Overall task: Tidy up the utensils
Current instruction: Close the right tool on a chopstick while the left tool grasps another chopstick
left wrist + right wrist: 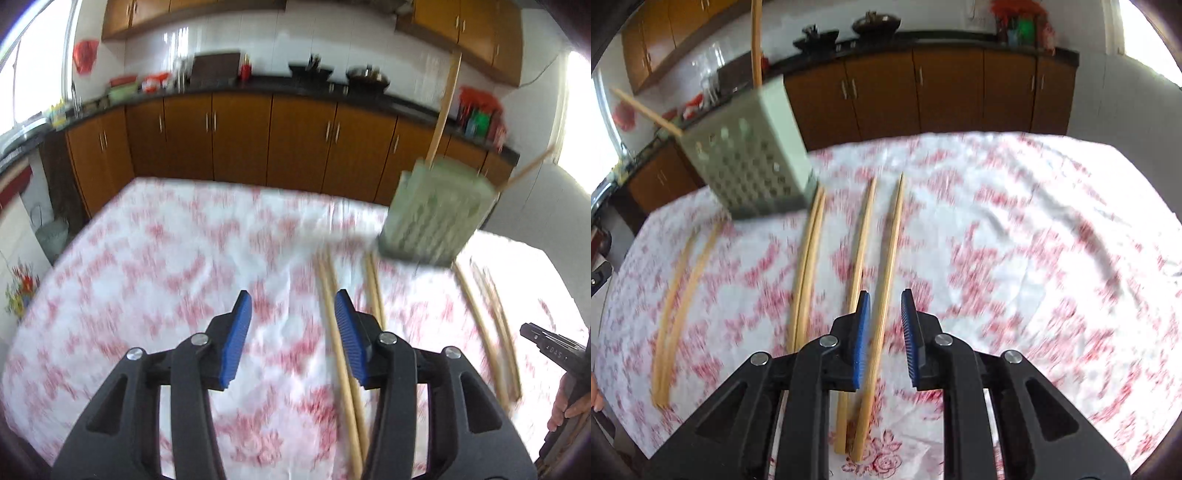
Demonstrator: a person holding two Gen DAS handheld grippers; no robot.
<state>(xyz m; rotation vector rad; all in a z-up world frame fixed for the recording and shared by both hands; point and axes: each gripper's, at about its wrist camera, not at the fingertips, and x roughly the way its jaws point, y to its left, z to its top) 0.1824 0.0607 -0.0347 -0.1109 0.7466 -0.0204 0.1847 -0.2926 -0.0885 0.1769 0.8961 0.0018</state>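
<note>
My left gripper (293,332) sits low in the centre of its frame, blue pads (236,343) spread wide with nothing between them — only the red-and-white tablecloth (147,258) shows in the gap. A pair of chopsticks (338,350) runs up the cloth just beside the right-hand pad; with the blur I cannot tell whether the pad touches it.

My right gripper (885,332) is open too, but more narrowly. One chopstick (886,280) of the nearest pair lies in the gap between the pads, close against the left pad, not pinched. Its mate (858,251) lies just outside that pad.

In the right wrist view, two more pairs lie on the cloth to the left: one (809,266) in the middle and one (679,295) well out toward the left edge. All run roughly parallel, from the lower frame toward the top.

The pale green perforated utensil holder (753,155) stands on the table at upper left of that view — upper right (439,214) in the left wrist view. Two chopsticks (756,40) stick out of its top, one steep and one (646,109) leaning far to the side. Both frames are smeared by motion blur.
</note>
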